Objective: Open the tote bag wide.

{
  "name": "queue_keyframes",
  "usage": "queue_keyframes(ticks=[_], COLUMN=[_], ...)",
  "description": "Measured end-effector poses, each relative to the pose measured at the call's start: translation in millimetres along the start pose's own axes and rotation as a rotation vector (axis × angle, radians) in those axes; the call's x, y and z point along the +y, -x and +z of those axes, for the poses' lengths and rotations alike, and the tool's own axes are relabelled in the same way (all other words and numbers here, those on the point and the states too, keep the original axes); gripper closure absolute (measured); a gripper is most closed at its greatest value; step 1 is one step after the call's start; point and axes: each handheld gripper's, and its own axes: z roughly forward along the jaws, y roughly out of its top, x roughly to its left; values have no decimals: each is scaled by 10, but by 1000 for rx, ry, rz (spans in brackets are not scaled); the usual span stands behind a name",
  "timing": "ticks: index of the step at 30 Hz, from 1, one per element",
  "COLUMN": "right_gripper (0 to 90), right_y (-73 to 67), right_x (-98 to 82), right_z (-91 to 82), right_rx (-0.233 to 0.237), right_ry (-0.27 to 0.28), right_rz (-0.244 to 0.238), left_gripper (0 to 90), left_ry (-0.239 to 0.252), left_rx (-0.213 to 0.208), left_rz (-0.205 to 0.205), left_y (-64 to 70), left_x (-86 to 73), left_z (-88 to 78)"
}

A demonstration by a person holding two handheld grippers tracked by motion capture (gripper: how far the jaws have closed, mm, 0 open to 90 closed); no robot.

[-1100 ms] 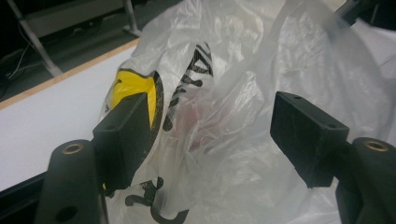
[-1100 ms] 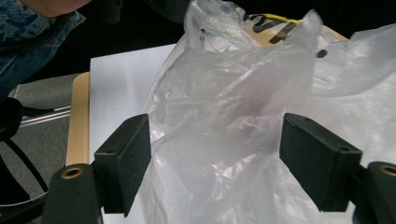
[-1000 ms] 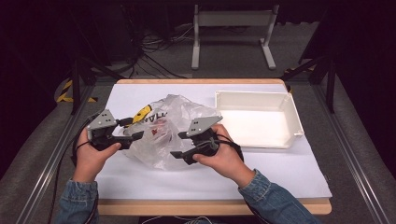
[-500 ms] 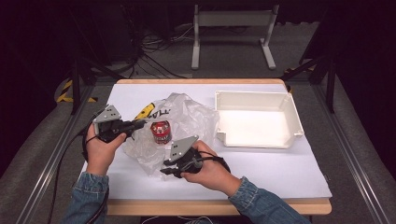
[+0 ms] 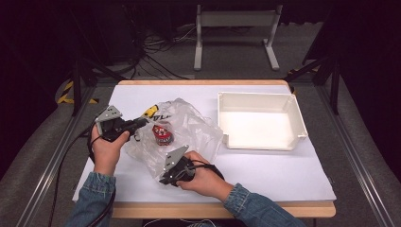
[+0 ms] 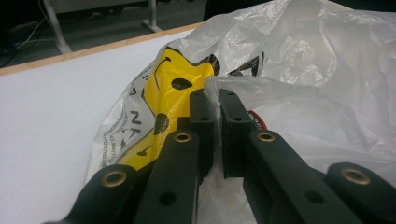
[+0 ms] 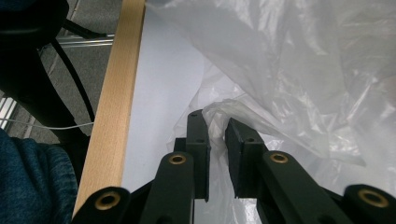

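A crumpled clear plastic bag (image 5: 194, 125) with a yellow smiley print (image 6: 173, 93) lies on the white table. Inside it stands a small red can (image 5: 162, 134). My left gripper (image 5: 144, 122) is at the bag's left side. Its jaws have just been closing, and in the left gripper view (image 6: 216, 95) they pinch a fold of the film (image 6: 303, 60). My right gripper (image 5: 163, 178) sits low at the bag's near edge. Its jaws (image 7: 217, 119) have also just been closing, and they hold a bunched fold of the bag (image 7: 289, 70).
An empty white tray (image 5: 293, 106) stands at the right of the table. The table's wooden front edge (image 7: 116, 107) runs close beside the right gripper. A metal stand and cables lie on the floor beyond the table.
The right hand has dropped and moved toward the table's front, onto the bag's near edge. Both pairs of jaws have closed on the film. The red can now shows through the bag.
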Motion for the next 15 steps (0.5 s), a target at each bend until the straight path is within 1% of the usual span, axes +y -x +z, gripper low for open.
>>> queue_keyframes(ticks=[1, 4, 7, 9, 10, 13, 14, 15], right_gripper=[790, 755, 749, 736, 702, 594, 552, 552], right_y=[1, -15, -35, -39, -41, -55, -59, -59], right_x=[-4, -6, 2, 6, 11, 26, 28, 28], right_z=[24, 46, 4, -15, -43, -156, -208, -208], right_rx=[-1, -17, -30, -32, -34, -65, -76, -76], right_ry=[-4, -7, 1, 4, 8, 33, 44, 44], right_rz=[-7, -8, -14, -12, -12, -7, -8, -8], left_gripper=[833, 830, 785, 786, 793, 806, 808, 809], left_ry=[-2, -5, -6, -2, 2, 6, 10, 10], left_rx=[0, -4, -9, -9, -12, -10, -6, -6], left_rz=[7, 6, 21, 19, 30, 33, 41, 41], left_y=[5, 35, 63, 77, 82, 123, 131, 131], left_x=[-2, -4, 0, 4, 9, 14, 14, 14], left_z=[8, 19, 17, 8, -2, -27, -29, -29])
